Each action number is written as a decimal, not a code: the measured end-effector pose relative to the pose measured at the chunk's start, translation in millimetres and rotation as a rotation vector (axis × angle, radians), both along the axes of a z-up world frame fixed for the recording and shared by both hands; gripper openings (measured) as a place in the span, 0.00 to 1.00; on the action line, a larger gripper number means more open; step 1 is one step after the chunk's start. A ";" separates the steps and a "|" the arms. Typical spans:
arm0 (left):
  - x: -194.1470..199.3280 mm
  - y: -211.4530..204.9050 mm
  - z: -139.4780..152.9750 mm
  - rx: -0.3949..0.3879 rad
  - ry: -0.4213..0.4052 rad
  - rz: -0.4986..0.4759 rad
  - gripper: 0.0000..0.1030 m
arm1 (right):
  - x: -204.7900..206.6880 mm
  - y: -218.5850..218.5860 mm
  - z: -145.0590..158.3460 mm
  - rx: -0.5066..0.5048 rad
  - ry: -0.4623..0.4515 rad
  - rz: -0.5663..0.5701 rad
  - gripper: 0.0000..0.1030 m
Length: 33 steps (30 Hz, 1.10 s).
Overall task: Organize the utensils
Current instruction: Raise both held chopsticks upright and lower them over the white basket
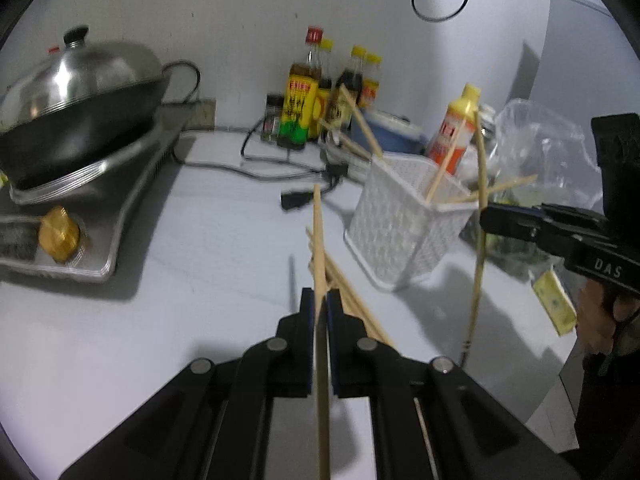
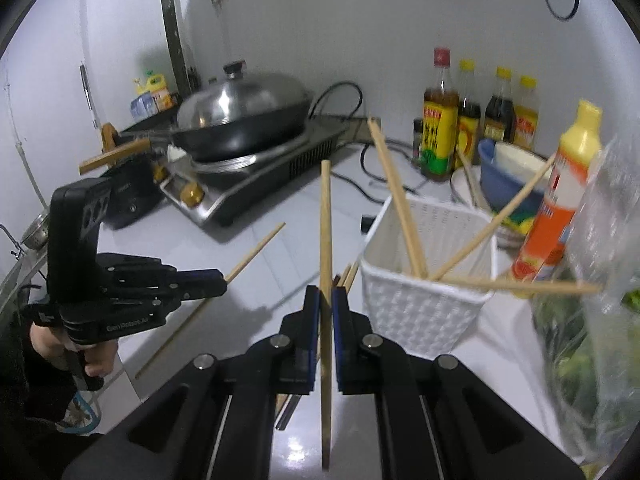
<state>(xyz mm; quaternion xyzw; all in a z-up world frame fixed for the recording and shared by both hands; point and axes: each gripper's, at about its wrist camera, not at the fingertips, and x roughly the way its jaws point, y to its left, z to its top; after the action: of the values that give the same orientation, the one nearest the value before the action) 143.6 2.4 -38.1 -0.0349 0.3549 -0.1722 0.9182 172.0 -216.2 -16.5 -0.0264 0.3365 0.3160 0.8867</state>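
My left gripper (image 1: 320,298) is shut on a wooden chopstick (image 1: 318,232) that runs up between its blue pads, lifted above a few loose chopsticks (image 1: 352,296) lying on the white counter. In the right wrist view this gripper (image 2: 223,282) sits at the left with its chopstick (image 2: 256,248) slanting through it. My right gripper (image 2: 326,292) is shut on another chopstick (image 2: 326,216), held nearly upright. From the left wrist view it (image 1: 483,218) hovers beside the white basket (image 1: 400,224), its stick (image 1: 478,280) hanging down. The white basket (image 2: 420,304) holds several chopsticks (image 2: 400,200) leaning outward.
A lidded wok (image 1: 80,92) sits on a stove (image 1: 132,184) at the left. Sauce bottles (image 1: 304,92) and black cables (image 1: 280,168) line the back wall. A yellow-capped orange bottle (image 2: 560,200), a blue bowl (image 2: 504,184) and a plastic bag of greens (image 2: 592,320) crowd the basket's right.
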 end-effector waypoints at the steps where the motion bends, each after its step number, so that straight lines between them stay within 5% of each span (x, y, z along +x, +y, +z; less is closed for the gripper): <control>1: 0.0 -0.9 6.4 -0.006 -0.017 0.002 0.05 | 0.4 -0.7 4.2 0.005 -0.004 0.005 0.06; 13: -0.8 -13.8 82.4 -0.065 -0.226 -0.029 0.05 | -0.9 -23.3 75.7 0.039 -0.158 -0.025 0.06; 22: 17.6 -30.3 105.0 -0.095 -0.298 -0.054 0.05 | 21.4 -35.6 133.8 0.023 -0.279 -0.043 0.06; 33: 48.6 -44.3 121.7 -0.117 -0.392 -0.026 0.05 | 83.5 -32.5 116.8 -0.011 -0.274 -0.136 0.06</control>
<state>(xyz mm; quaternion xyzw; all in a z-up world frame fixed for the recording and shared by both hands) 192.2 -41.9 83.6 -0.0494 0.1592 -0.2080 0.9638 255.5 -248.7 100.3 -0.0511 0.2149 0.2467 0.9436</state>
